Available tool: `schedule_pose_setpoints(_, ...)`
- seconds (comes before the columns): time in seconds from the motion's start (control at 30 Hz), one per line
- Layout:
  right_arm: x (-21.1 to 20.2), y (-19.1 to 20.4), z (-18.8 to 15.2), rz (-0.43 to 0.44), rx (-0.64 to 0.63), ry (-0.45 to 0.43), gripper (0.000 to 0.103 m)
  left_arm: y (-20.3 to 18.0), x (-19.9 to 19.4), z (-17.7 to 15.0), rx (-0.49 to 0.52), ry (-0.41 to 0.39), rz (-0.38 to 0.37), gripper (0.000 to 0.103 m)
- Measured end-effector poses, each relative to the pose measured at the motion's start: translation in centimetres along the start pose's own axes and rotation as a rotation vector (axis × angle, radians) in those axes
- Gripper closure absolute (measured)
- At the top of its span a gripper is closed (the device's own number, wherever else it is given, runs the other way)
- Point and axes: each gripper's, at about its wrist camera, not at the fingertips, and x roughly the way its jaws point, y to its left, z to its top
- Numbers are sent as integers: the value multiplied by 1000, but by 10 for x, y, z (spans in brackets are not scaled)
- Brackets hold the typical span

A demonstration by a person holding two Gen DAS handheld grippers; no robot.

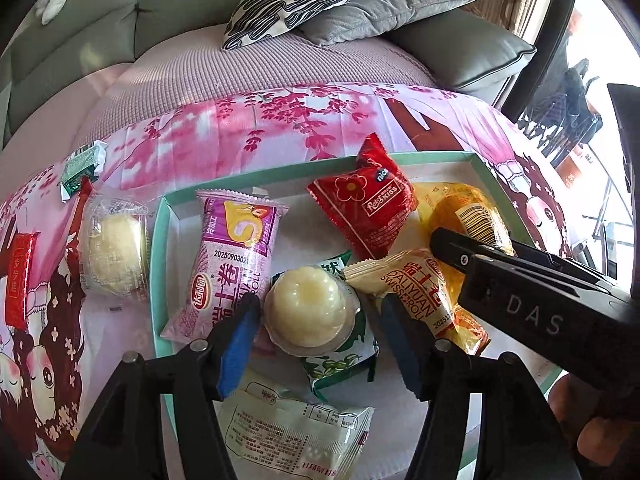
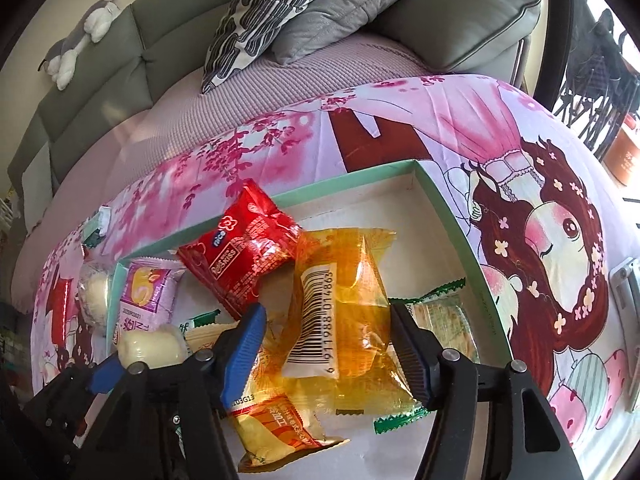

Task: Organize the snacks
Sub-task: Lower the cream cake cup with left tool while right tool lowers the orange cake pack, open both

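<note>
A teal-rimmed white tray (image 1: pixel 176 196) holds several snacks: a pink roll packet (image 1: pixel 236 256), a red packet (image 1: pixel 364 204), an orange packet (image 1: pixel 468 216), a yellow Swiss roll packet (image 1: pixel 416 288) and a round pale cake in clear wrap (image 1: pixel 310 310) on a green packet (image 1: pixel 344 364). My left gripper (image 1: pixel 320 340) is open, its jaws on either side of the round cake. My right gripper (image 2: pixel 330 354) is open around the orange packet (image 2: pixel 344 308). The right gripper also shows in the left wrist view (image 1: pixel 452 248).
Outside the tray on the pink cartoon cloth lie another wrapped round cake (image 1: pixel 114 248), a red packet (image 1: pixel 20 280) and a green packet (image 1: pixel 82 164). A white packet (image 1: pixel 296 432) lies near the tray's front. A grey sofa with cushions (image 1: pixel 320 4) stands behind.
</note>
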Motion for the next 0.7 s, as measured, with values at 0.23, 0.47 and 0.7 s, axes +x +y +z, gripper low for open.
schedule_pose_setpoints(0.23, -1, -4, 0, 7, 20, -4, 17, 1, -3, 1, -14, -8, -7, 30)
schedule_pose_setpoints(0.47, -9, -6, 1, 7, 36, -21, 16, 2, -12, 4, -24, -33, -7, 22)
schedule_pose_setpoints(0.7, -29, -8, 5, 17, 45, -73, 16, 12, -26, 8, -71, -69, -15, 22)
